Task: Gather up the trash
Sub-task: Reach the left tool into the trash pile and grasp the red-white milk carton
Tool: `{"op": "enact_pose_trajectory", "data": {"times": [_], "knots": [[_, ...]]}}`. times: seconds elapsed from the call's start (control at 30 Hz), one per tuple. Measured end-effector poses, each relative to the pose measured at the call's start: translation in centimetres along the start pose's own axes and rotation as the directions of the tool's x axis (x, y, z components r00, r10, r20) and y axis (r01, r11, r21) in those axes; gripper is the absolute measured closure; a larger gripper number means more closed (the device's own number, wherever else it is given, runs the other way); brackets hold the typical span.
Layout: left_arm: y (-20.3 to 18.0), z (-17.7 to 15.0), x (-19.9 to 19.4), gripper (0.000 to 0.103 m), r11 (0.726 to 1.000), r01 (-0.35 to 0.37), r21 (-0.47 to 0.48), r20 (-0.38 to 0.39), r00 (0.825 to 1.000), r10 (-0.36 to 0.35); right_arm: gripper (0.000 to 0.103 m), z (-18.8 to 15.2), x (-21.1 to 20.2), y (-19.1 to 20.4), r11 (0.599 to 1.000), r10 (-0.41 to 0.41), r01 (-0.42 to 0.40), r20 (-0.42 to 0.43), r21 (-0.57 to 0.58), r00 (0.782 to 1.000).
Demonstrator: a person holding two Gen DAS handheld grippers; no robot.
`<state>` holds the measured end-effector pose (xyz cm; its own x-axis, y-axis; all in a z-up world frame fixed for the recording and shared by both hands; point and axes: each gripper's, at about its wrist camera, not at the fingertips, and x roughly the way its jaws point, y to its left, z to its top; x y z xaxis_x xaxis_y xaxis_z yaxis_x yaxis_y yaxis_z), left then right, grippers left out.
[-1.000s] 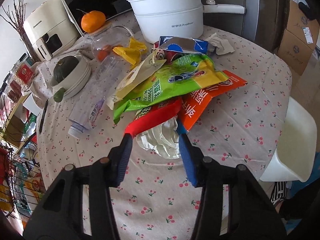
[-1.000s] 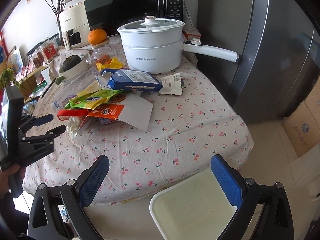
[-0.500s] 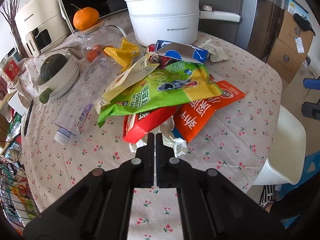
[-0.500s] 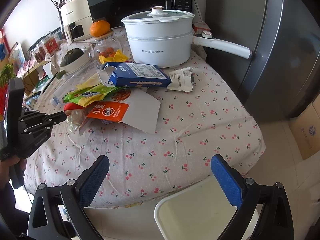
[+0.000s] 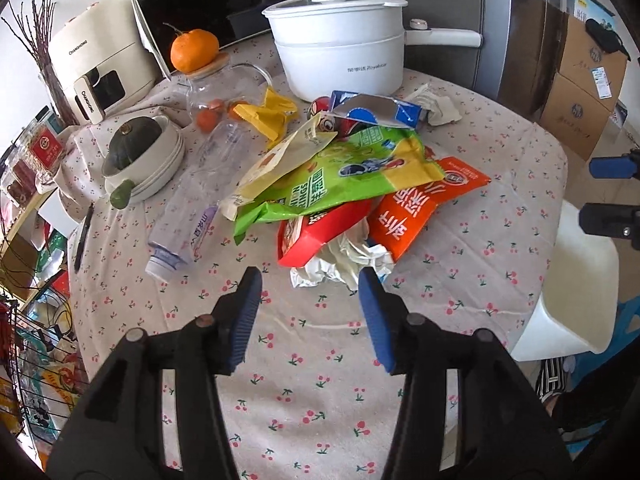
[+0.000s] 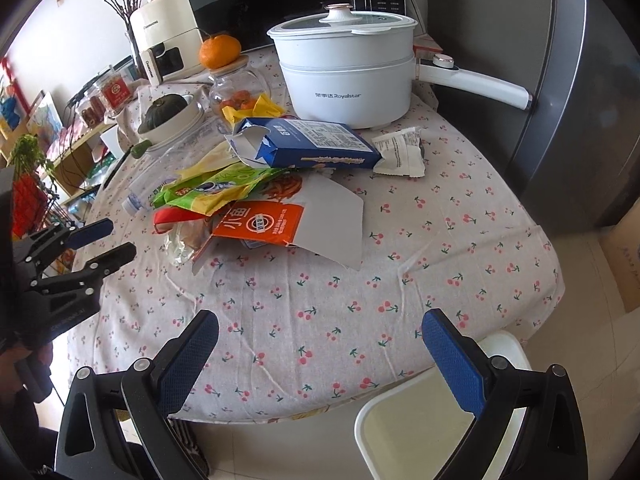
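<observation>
- Left gripper (image 5: 310,296) hangs over the near edge of the cherry-print tabletop (image 5: 460,248), blue-padded fingers (image 5: 248,300) spread apart and gripping nothing.
- Right in front of it — a crumpled white plastic bag (image 5: 344,258), just beyond the fingertips and not touching them, poking out from under the trash pile.
- The pile sits mid-tabletop: a red snack packet (image 5: 320,228) lies on the bag, an orange snack packet (image 5: 420,200) is beside it toward the right edge, and a green-and-yellow snack bag (image 5: 344,172) lies across both.
- A torn blue carton (image 6: 316,144) lies at the far side of the pile, near the white electric pot (image 6: 344,68); a crumpled white wrapper (image 6: 400,152) lies beside the carton's right end.
- A clear plastic bottle (image 5: 204,200) lies on its side left of the pile, cap toward the near edge.
- Right gripper (image 6: 320,344) — fingers (image 6: 452,360) wide apart, holding nothing — hovers over the tabletop's right edge above a white plastic bin (image 6: 420,420) that stands beside the tabletop.
</observation>
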<state>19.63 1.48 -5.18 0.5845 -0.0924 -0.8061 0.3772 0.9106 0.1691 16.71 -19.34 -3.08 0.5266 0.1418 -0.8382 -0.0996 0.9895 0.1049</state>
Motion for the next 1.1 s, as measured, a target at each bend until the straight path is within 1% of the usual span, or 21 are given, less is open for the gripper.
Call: {"op": "enact_pose_trajectory", "data": {"times": [0.07,0.17,0.2,0.23,0.27,0.3,0.4,0.47,0.5,0.53,0.63,0.73,0.8,0.9,1.0,1.1], "knots": [[0.3,0.2,0.8,0.052,1.0,-0.006,0.005,-0.004,1.0,0.006,0.001,-0.1,0.0,0.0,1.0,-0.012,0.012,0.003,-0.007,1.0],[-0.1,0.9,1.8,0.053,0.999,0.002,0.042,-0.008,1.0,-0.002,0.001,0.0,0.3,-0.4,0.999,-0.039,0.039,0.002,-0.009,0.999],[-0.4,1.1,2.3,0.058,0.998,0.001,0.059,-0.019,1.0,0.0,0.001,0.0,0.4,-0.7,0.999,-0.042,0.042,-0.001,-0.005,0.999],[-0.6,1.4,2.9,0.065,0.997,0.0,0.073,-0.032,0.999,0.002,0.001,0.1,0.5,-1.0,0.999,-0.044,0.044,-0.004,0.001,0.999],[-0.7,1.7,3.5,0.068,0.997,0.001,0.08,-0.044,0.999,0.003,0.001,0.1,0.6,-1.2,0.999,-0.044,0.044,-0.008,0.007,0.999],[-0.7,2.0,4.0,0.075,0.997,0.004,0.082,-0.055,0.998,0.001,0.001,0.2,0.7,-1.4,0.999,-0.044,0.044,-0.012,0.013,0.999],[-0.8,2.5,4.6,0.08,0.996,0.009,0.086,-0.056,0.998,-0.004,0.001,0.3,0.8,-1.7,0.999,-0.039,0.039,-0.018,0.028,0.999],[-1.1,2.5,4.1,0.084,0.997,0.011,0.081,-0.046,0.999,-0.007,0.001,0.3,0.8,-1.7,0.999,-0.034,0.035,-0.018,0.033,0.999],[-1.1,2.5,3.6,0.087,0.997,0.02,0.068,-0.035,0.999,-0.018,0.001,0.3,0.8,-1.6,0.999,-0.033,0.034,-0.018,0.033,0.999],[-1.0,2.5,2.9,0.088,0.998,0.026,0.051,-0.024,0.999,-0.025,0.001,0.4,0.9,-1.6,0.999,-0.031,0.031,-0.016,0.033,0.999],[-0.1,2.4,0.5,0.091,0.997,0.068,-0.038,0.013,0.998,-0.067,0.001,0.6,1.0,-1.3,0.999,-0.025,0.025,-0.013,0.042,1.0],[0.9,1.6,-2.0,0.094,0.986,0.109,-0.127,0.055,0.993,-0.103,0.0,0.7,1.5,-0.8,0.999,-0.004,0.005,-0.027,0.052,1.0],[1.4,0.7,-3.5,0.095,0.977,0.118,-0.176,0.074,0.992,-0.106,0.0,0.7,1.9,-0.2,0.999,0.012,-0.011,-0.035,0.043,0.999],[2.0,-0.5,-5.4,0.096,0.974,0.1,-0.205,0.105,0.991,-0.08,0.0,0.6,2.4,0.8,1.0,-0.003,0.003,-0.043,0.009,0.999],[2.9,-1.6,-6.6,0.096,0.97,0.051,-0.24,0.137,0.99,-0.018,0.0,0.2,3.0,1.8,1.0,-0.022,0.021,-0.063,-0.018,0.998],[3.9,-2.2,-7.0,0.096,0.964,0.024,-0.266,0.144,0.99,0.015,0.001,-0.4,3.2,1.8,1.0,-0.025,0.025,-0.078,-0.002,0.997]]}}
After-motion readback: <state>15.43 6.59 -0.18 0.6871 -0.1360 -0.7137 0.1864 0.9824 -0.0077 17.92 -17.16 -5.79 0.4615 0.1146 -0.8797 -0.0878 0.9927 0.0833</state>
